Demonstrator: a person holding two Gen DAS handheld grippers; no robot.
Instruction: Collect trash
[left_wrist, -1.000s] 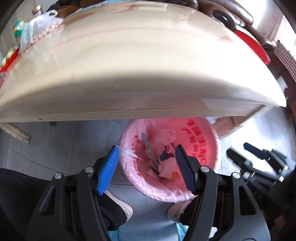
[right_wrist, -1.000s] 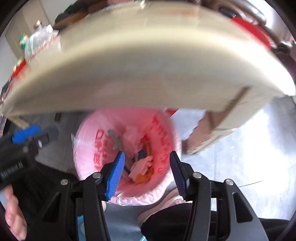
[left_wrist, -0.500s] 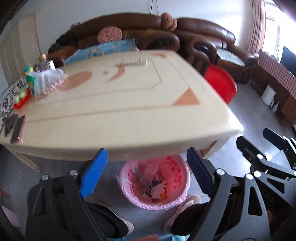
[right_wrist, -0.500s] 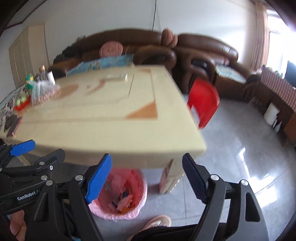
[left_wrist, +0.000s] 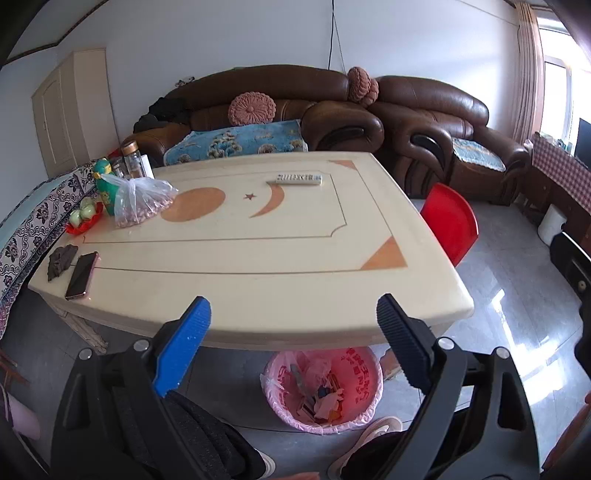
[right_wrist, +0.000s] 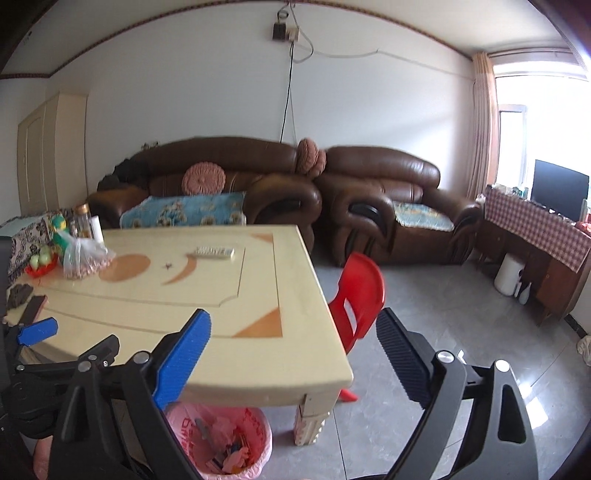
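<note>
A bin lined with a pink bag (left_wrist: 360, 374) stands on the floor under the near edge of the cream table (left_wrist: 258, 258), holding several scraps of trash. My left gripper (left_wrist: 291, 306) hovers high above the table's near edge, jaws opening, nothing between them. In the right wrist view the same bin (right_wrist: 181, 424) sits at the bottom left, by the table leg. My right gripper (right_wrist: 293, 317) is raised over the table's near right corner, its jaws opening too, and is empty. The left gripper's blue finger (right_wrist: 38, 330) shows at that view's left edge.
On the table lie a white remote (left_wrist: 298, 179), a phone (left_wrist: 81, 275), a dark lump (left_wrist: 61, 260), a clear bag of nuts (left_wrist: 140, 201) and a red dish of green fruit (left_wrist: 83, 218). A red chair (left_wrist: 450, 221) stands at the table's right. Brown sofas behind. A person's shoes (left_wrist: 380, 428) flank the bin.
Both grippers rose from just over the bin, below the table edge, to above table height and tilted up. Both pairs of jaws spread much wider. Nothing is held.
</note>
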